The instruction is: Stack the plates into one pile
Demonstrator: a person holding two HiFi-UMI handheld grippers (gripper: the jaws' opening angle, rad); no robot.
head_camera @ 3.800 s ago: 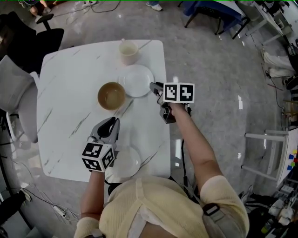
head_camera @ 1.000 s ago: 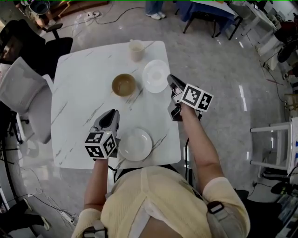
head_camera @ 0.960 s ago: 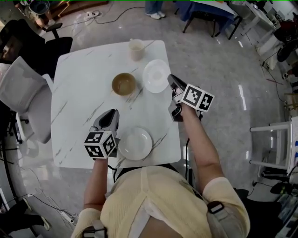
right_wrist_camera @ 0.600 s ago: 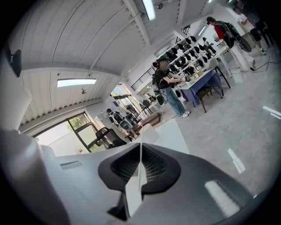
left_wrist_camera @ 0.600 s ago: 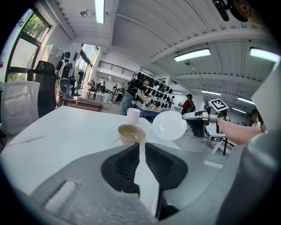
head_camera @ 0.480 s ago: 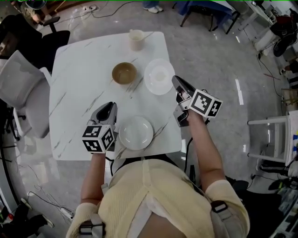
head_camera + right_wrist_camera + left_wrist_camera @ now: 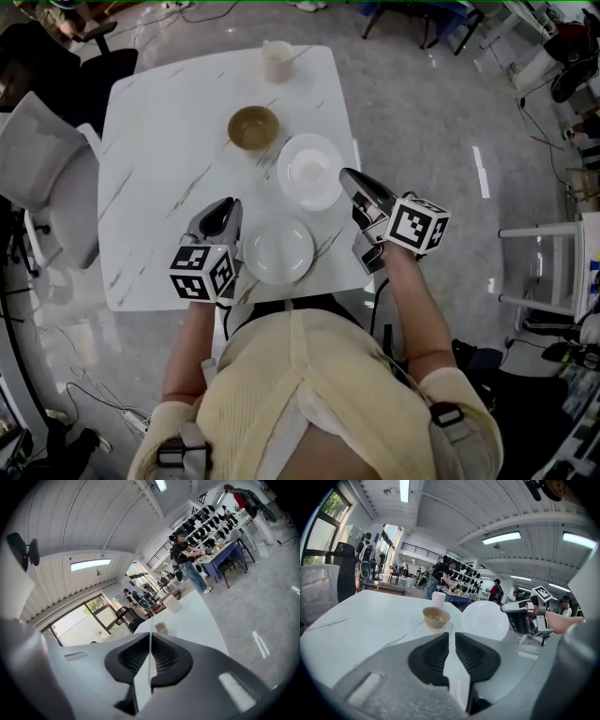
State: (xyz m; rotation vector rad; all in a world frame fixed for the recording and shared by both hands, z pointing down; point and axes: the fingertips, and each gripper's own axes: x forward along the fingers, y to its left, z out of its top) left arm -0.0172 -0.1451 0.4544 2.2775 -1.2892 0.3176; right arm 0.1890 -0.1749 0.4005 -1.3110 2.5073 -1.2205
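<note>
Two white plates are in the head view. The near plate lies flat on the white marble table by its front edge. My left gripper rests along that plate's left side, with only a narrow gap between its jaws and bare table showing through. The far plate is pinched at its right rim by my right gripper. In the left gripper view this plate is raised and tilted, and the right gripper is behind it. The plate's near edge is close to the lying plate.
A tan bowl stands just beyond the held plate, and a cream cup stands at the table's far edge. A black chair and a pale chair stand at the table's left. The floor drops away right of the table.
My right gripper has carried the far plate from beside the bowl toward me, up to the near plate. The left gripper slid back a little, and the near plate stayed put.
</note>
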